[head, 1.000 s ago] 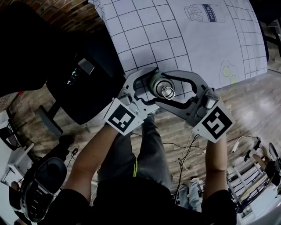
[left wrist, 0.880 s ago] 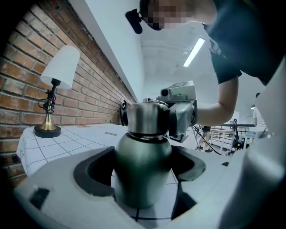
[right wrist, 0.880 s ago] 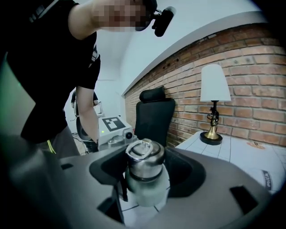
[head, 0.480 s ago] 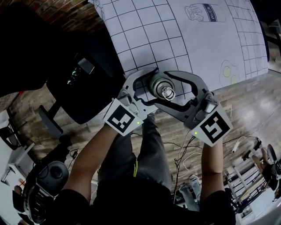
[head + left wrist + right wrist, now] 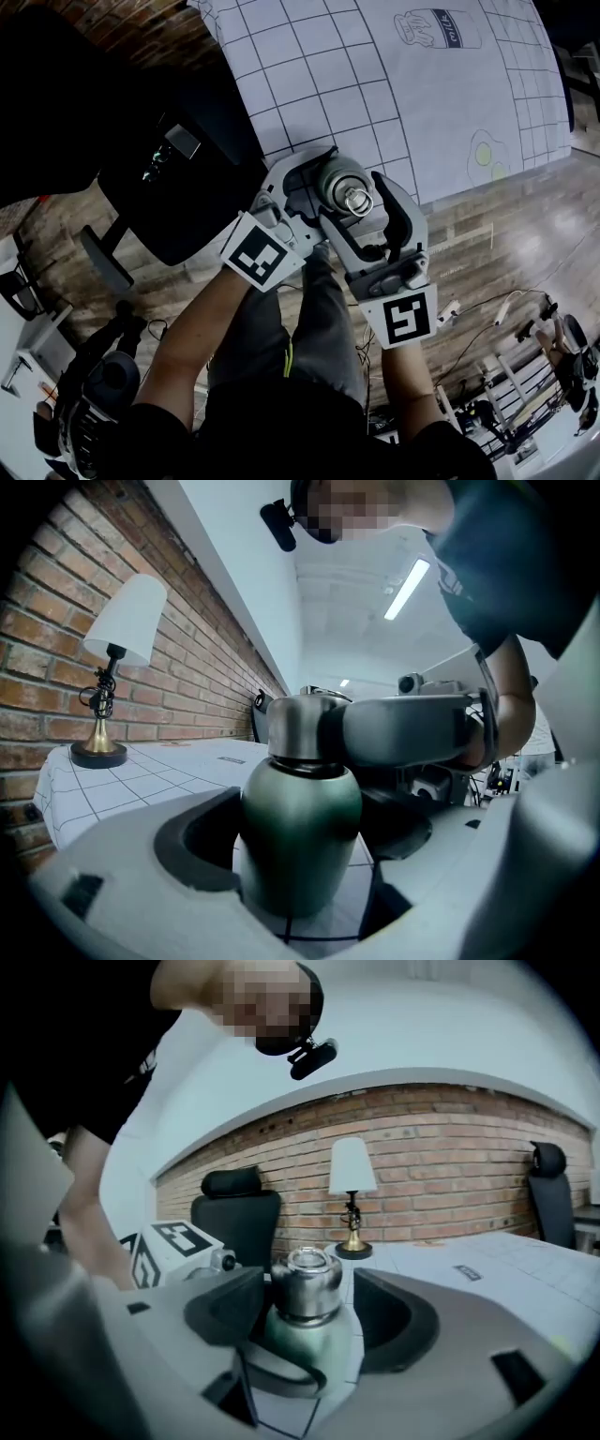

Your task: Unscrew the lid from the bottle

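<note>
1. Jaws of right gripper (image 5: 309, 1314) stand wide apart and have just been opening, with the steel lid (image 5: 305, 1283) loose between them
2. left gripper (image 5: 300, 844) is clamped tight round the green bottle (image 5: 302, 803), which is upright
3. bottle's at the near edge of the checked tablecloth (image 5: 328, 84), lamp (image 5: 352, 1185) further back

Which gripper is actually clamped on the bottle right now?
The left gripper: its jaws press the green bottle at the body. The right gripper only straddles the steel lid; its jaws have just been opening, leaving a gap beside the lid.
</note>
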`<state>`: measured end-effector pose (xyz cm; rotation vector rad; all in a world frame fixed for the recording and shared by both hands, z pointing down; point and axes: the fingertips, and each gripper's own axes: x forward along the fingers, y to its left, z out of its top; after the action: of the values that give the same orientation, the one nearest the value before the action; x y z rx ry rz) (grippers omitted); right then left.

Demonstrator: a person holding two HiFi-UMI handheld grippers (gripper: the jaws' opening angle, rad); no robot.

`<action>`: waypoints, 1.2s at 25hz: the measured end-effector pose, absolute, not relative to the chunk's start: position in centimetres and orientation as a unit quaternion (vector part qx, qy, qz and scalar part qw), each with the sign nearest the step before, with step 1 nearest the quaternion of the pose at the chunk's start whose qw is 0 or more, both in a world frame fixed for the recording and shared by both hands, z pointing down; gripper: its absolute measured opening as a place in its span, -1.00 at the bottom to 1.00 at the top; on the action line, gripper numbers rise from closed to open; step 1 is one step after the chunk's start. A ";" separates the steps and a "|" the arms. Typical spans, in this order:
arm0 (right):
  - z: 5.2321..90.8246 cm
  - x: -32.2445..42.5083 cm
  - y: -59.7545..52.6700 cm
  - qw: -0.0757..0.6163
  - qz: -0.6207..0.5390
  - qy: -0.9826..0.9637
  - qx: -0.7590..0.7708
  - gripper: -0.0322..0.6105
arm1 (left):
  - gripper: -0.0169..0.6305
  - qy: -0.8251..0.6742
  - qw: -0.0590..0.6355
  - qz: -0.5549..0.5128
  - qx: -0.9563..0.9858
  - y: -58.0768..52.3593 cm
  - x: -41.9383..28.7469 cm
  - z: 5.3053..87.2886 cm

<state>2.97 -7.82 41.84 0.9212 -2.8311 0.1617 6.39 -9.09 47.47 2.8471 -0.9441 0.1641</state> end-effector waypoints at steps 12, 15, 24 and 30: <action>42.5 2.2 -8.9 0.097 0.055 -0.924 0.366 -0.03 | 0.23 -0.314 0.070 0.053 0.945 -9.1 6.4 47.5; 42.6 2.0 -8.9 0.100 0.055 -0.926 0.360 -0.06 | 0.23 -0.314 0.072 0.049 0.946 -9.1 6.3 47.4; 42.9 1.6 -8.6 0.121 0.042 -0.941 0.314 -0.08 | 0.23 -0.318 0.074 0.042 0.944 -9.1 6.2 47.3; 43.6 1.8 -7.8 0.136 0.076 -0.970 0.186 -0.08 | 0.23 -0.318 0.075 0.045 0.944 -9.1 6.2 47.5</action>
<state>1.76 -7.76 43.60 0.5390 -2.8091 0.2190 6.25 -9.11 47.45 2.8327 -0.9527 0.1345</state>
